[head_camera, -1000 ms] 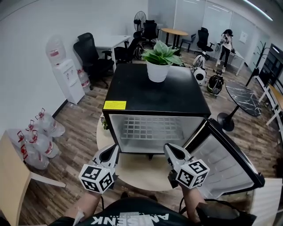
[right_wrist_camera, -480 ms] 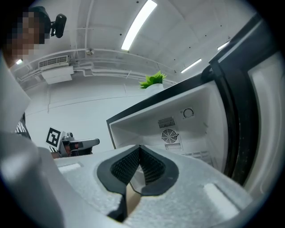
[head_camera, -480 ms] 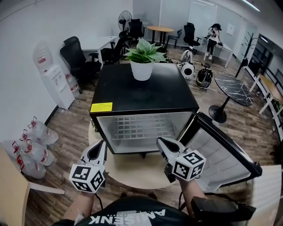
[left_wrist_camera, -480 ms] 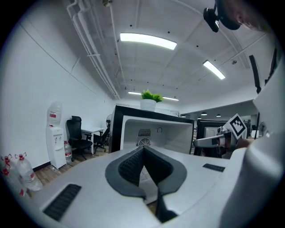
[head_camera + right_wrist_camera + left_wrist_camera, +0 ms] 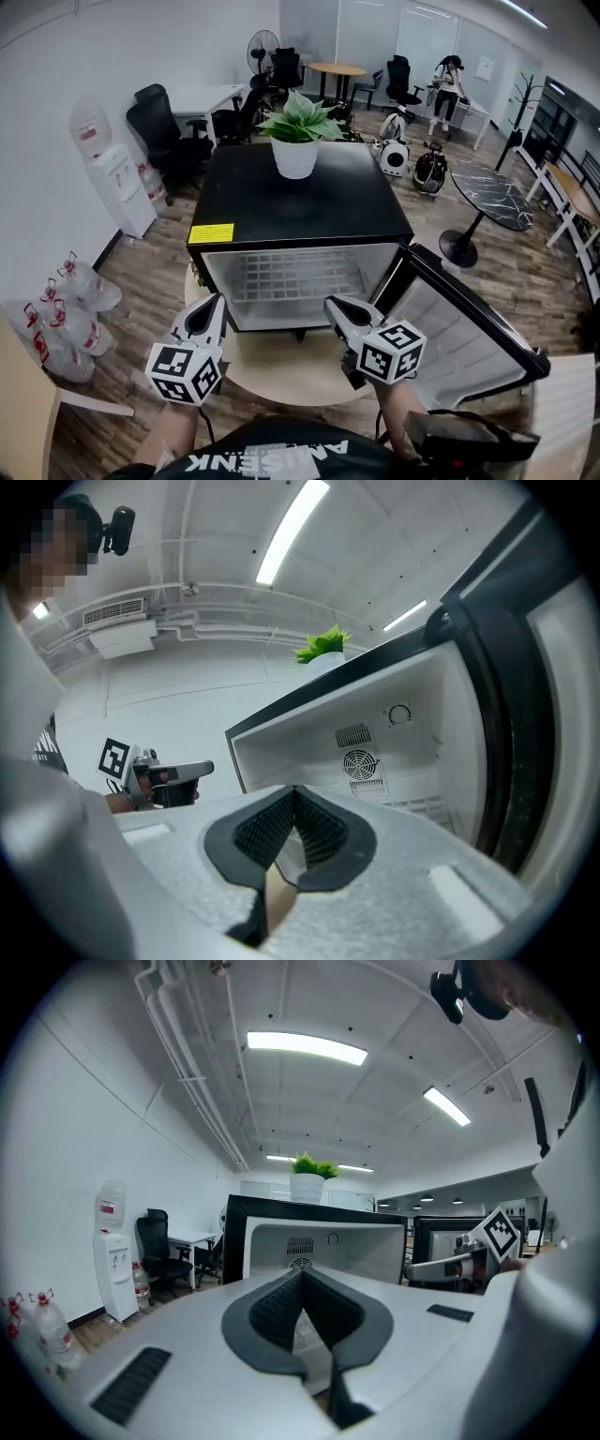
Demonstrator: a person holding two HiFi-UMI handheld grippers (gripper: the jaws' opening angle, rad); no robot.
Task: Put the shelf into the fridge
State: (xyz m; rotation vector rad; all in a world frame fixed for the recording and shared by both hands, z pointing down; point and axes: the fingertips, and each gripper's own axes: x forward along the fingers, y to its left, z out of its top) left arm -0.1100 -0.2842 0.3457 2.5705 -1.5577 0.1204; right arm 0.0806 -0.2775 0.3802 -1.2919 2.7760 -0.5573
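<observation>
Along the near edge of the round tabletop (image 5: 281,364), we are holding both grippers level in front of the open fridge (image 5: 300,197). The left gripper (image 5: 212,307) is pinched together with nothing between its pads, and the right gripper (image 5: 337,307) is likewise closed on nothing. The wire shelf (image 5: 295,277) is lying inside the fridge cavity, looking level from side to side and apart from both grippers. Whether its edges are sitting fully on the side ledges, we cannot tell.

That is where we are seeing the main risk. If one edge is resting off its support, the shelf could tip or drop once the fridge is bumped or loaded. Nudging it with closed jaws could push it crooked against the far wall. The door (image 5: 469,328) is standing open on the right, just beside the right gripper, so a careless sweep there could knock it. A potted plant (image 5: 298,136) is sitting on the fridge top, and a hard shove could shake it over.

Nothing is blocking the opening. A water dispenser (image 5: 117,178), bottles (image 5: 75,305) on the floor and office chairs (image 5: 169,127) are standing well apart on the left.
</observation>
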